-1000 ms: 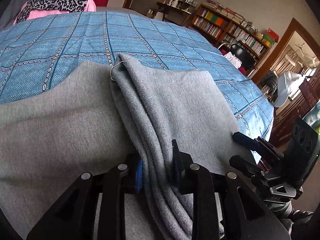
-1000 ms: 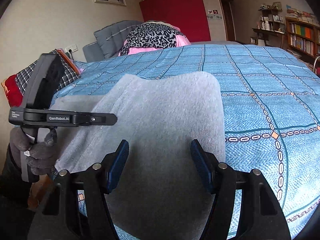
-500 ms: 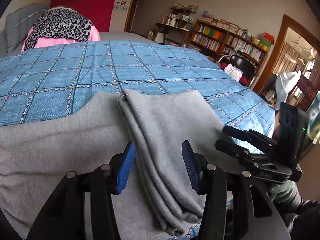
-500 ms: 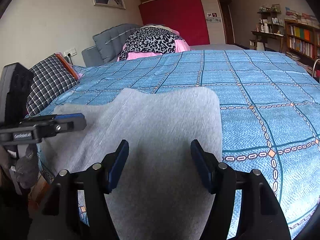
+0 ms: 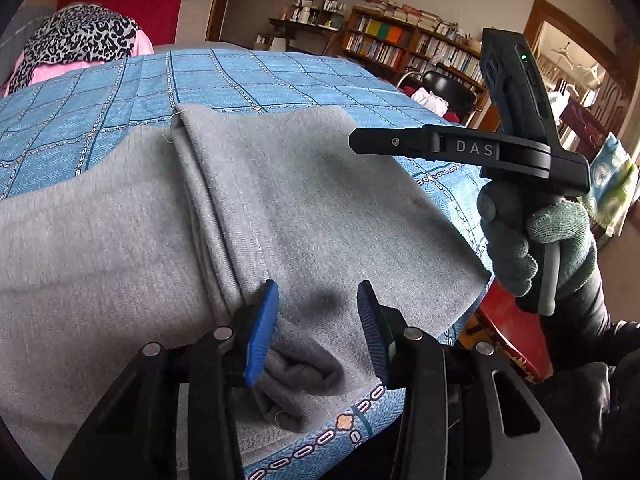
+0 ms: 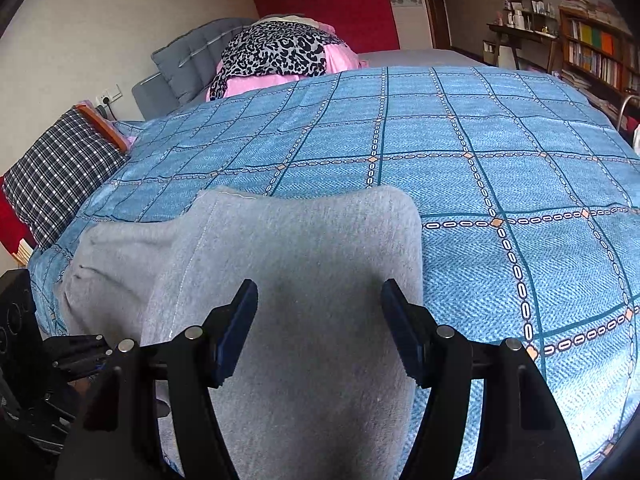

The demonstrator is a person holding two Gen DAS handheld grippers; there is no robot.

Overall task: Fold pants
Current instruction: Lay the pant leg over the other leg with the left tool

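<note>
Grey pants [image 5: 280,200] lie folded lengthwise on a blue checked bedspread [image 5: 240,80], a thick fold ridge running from the far edge toward me. My left gripper [image 5: 316,320] stands at the near end of the pants. Its jaws are closing, with bunched grey cloth between the blue pads [image 5: 260,328], which do not squeeze it. My right gripper [image 6: 318,324] hovers open above the flat pants [image 6: 300,260], nothing between its fingers. In the left wrist view the right gripper [image 5: 356,142] is raised at the right, held by a gloved hand [image 5: 536,236].
A leopard-print and pink bedding pile [image 6: 276,56] sits at the bed's head by a grey headboard. A checked pillow [image 6: 56,172] lies at the left edge. Bookshelves [image 5: 400,44] and a black chair [image 5: 448,84] stand beyond the bed. The bedspread [image 6: 480,160] stretches bare to the right.
My left gripper let go of the fold ridge, opened and drew back toward the near edge of the pants. The right gripper rose and backed away, staying open.
</note>
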